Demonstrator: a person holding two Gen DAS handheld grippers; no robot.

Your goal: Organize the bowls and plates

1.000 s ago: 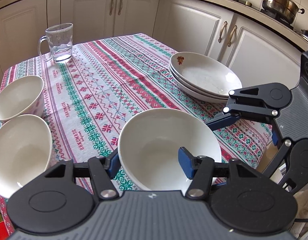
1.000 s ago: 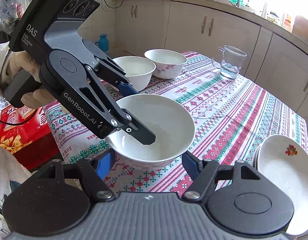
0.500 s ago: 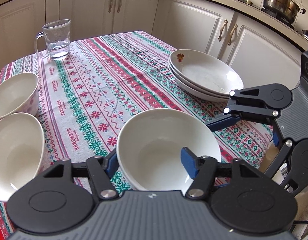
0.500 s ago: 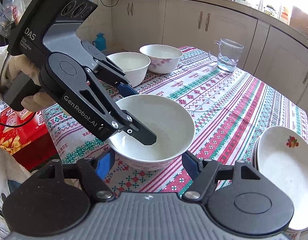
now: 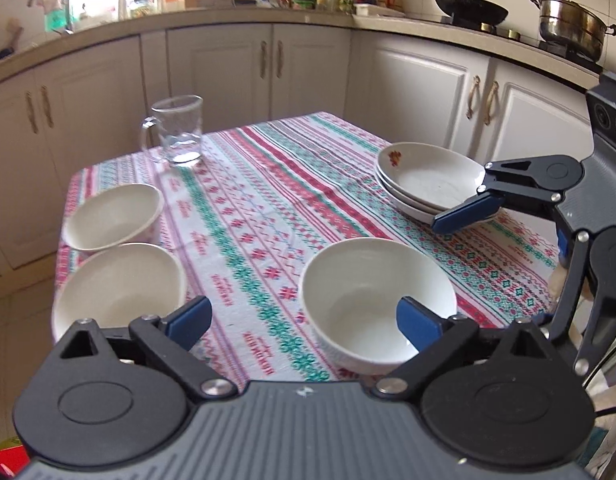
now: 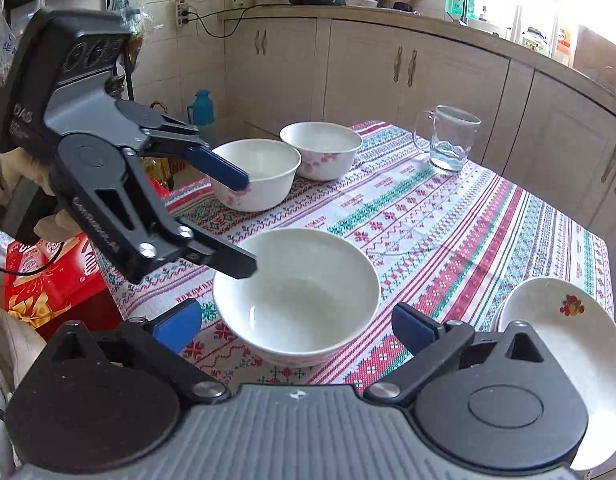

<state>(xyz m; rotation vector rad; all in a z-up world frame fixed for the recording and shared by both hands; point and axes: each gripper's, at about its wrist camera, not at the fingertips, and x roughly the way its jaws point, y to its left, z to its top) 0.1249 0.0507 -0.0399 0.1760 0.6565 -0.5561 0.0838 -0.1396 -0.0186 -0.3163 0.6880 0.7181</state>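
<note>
A plain white bowl (image 5: 371, 300) (image 6: 296, 292) stands on the striped tablecloth (image 5: 268, 216) near the front edge. My left gripper (image 5: 304, 320) (image 6: 250, 224) hovers at its left rim with jaws opening wide; one pad (image 5: 415, 320) hangs over the bowl's inside and neither pad touches it. My right gripper (image 6: 296, 326) is also opening. The bowl sits free between its spread fingers (image 6: 413, 328). Two more bowls (image 6: 256, 172) (image 6: 319, 148) stand together at the table's left side. A stack of plates (image 5: 427, 184) (image 6: 563, 320) with a fruit motif lies at the right.
A glass mug (image 5: 180, 132) with a little water stands at the far end. White kitchen cabinets (image 5: 308, 64) surround the table. A red box (image 6: 48, 276) lies on the floor beside the table's left edge. A person's hand (image 6: 16, 176) holds the left gripper.
Both grippers went from closed on the front bowl to wide open, letting it go. The left gripper drew back and tilted up, so more of the kitchen shows.
</note>
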